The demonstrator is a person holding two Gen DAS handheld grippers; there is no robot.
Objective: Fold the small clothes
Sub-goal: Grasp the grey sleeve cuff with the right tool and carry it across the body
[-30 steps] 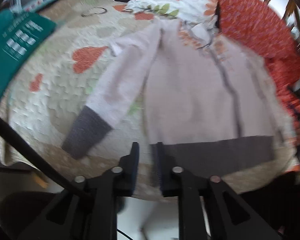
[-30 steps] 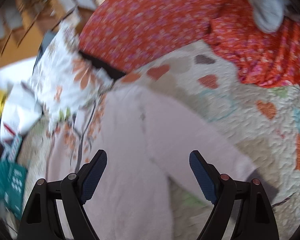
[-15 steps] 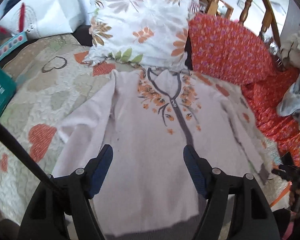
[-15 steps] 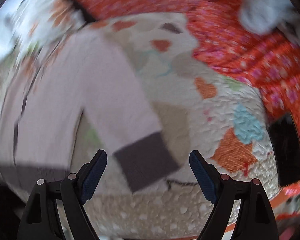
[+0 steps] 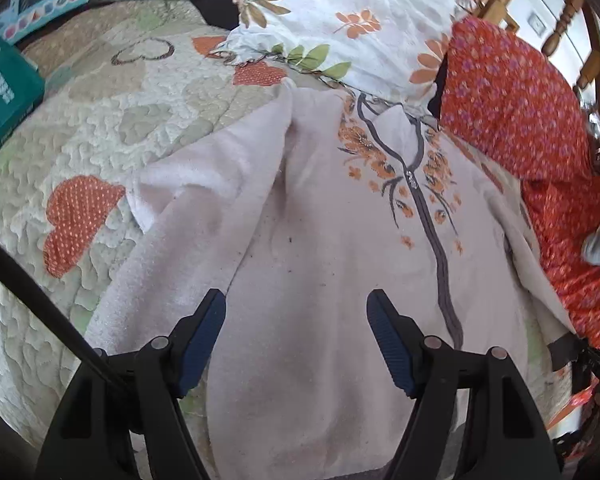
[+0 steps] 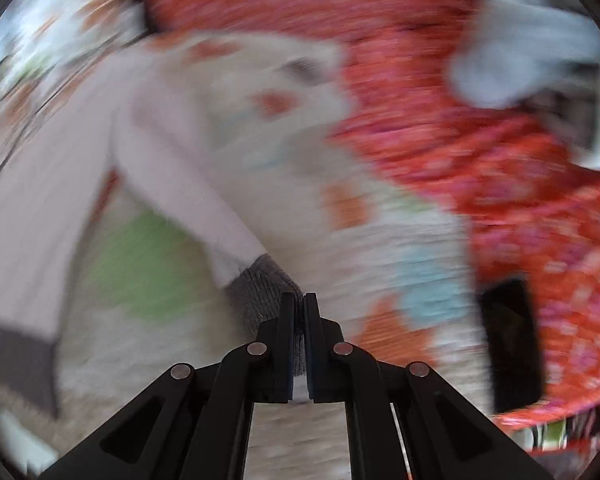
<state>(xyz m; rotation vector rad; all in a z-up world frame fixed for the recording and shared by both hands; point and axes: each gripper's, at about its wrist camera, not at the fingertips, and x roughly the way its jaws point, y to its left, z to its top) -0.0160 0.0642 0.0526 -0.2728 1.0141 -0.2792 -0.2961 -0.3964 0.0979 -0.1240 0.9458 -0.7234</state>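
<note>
A pale pink zip sweater with orange flowers, a grey zipper and grey cuffs lies face up on a quilted bedspread. My left gripper is open and empty, low over the sweater's body left of the zipper. The sweater's left sleeve lies alongside it. In the blurred right wrist view my right gripper is shut on the grey cuff of the other sleeve. That cuff and the gripper also show in the left wrist view at the far right edge.
A floral pillow and a red flowered cushion lie beyond the collar. A green box sits at the left. A black phone and a grey-white garment lie on the red fabric to the right.
My left gripper opened and moved up over the sweater's body. My right gripper swung to the sleeve end and shut on the grey cuff.
</note>
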